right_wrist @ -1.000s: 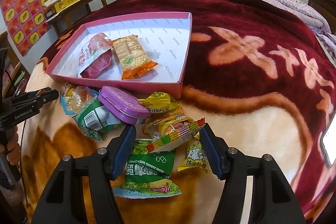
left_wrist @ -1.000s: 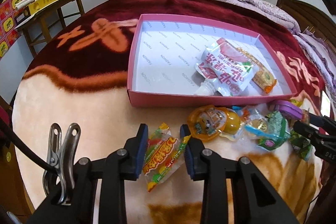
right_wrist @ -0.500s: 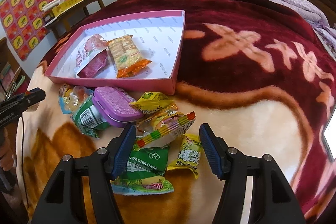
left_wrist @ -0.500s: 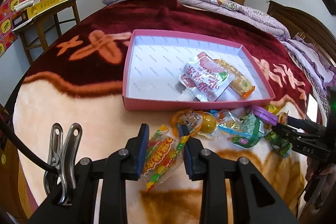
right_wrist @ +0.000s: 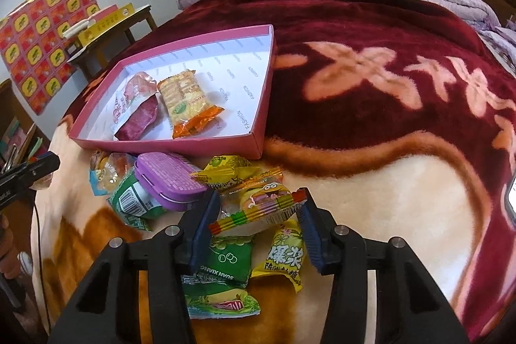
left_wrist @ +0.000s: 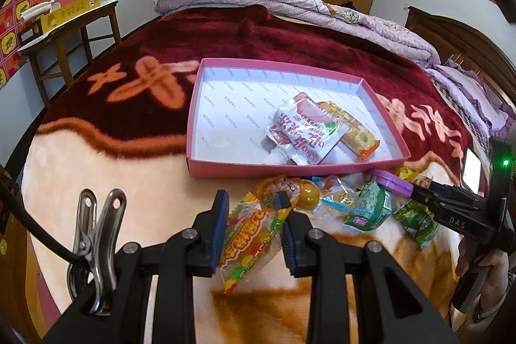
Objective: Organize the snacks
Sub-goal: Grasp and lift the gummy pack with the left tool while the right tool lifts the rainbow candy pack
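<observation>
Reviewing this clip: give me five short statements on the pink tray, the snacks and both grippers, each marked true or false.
1. The pink cardboard tray holds two snack packets. True.
2. The left gripper is shut on a yellow and red candy packet. True.
3. The purple plastic tin lies inside the tray. False: it lies on the blanket, outside the tray.
4. The right gripper is empty. False: a striped cartoon packet sits between its closing jaws.
5. The orange cracker packet lies on the blanket. False: it lies in the tray.
</observation>
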The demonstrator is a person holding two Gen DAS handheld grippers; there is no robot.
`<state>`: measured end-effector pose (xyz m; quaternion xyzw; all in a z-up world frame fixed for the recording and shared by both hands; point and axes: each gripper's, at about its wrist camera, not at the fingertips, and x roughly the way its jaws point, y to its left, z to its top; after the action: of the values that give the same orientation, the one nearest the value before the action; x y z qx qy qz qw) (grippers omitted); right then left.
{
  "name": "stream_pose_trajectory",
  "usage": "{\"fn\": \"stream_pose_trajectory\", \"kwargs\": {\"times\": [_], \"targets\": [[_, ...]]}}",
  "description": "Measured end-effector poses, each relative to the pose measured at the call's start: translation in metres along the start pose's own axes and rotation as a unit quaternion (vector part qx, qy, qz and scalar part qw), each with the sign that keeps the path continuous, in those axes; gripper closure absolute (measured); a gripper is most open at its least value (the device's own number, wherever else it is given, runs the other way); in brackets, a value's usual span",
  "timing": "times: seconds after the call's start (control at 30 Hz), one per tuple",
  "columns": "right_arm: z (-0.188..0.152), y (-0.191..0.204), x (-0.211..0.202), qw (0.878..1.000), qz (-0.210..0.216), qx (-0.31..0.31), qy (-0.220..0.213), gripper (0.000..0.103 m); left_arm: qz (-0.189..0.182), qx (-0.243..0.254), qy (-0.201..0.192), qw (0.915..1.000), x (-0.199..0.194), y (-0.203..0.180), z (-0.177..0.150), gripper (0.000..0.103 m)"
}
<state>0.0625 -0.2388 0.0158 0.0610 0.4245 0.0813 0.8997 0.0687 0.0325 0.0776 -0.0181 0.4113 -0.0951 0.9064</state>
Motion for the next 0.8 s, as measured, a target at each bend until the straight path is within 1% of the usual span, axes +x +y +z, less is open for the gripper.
{"fn": "stream_pose_trajectory", "kwargs": {"times": [0.33,0.7,0.8], "targets": [[0.003,0.008,-0.016,1.0,0.003,-0.016,-0.025,0.061,-0.003,0.008,-0.011,0.9999,-0.005,-0.003,0.011,0.072],[0.017,0.014,-0.041,0.998,0.014,-0.021,-0.058,0.062,-0.003,0.025,-0.015,0.9996,0.005,-0.011,0.034,0.072],[0.024,0.014,-0.044,0.998,0.017,-0.023,-0.064,0.062,-0.003,0.031,-0.013,0.9994,0.011,-0.014,0.042,0.081]]}}
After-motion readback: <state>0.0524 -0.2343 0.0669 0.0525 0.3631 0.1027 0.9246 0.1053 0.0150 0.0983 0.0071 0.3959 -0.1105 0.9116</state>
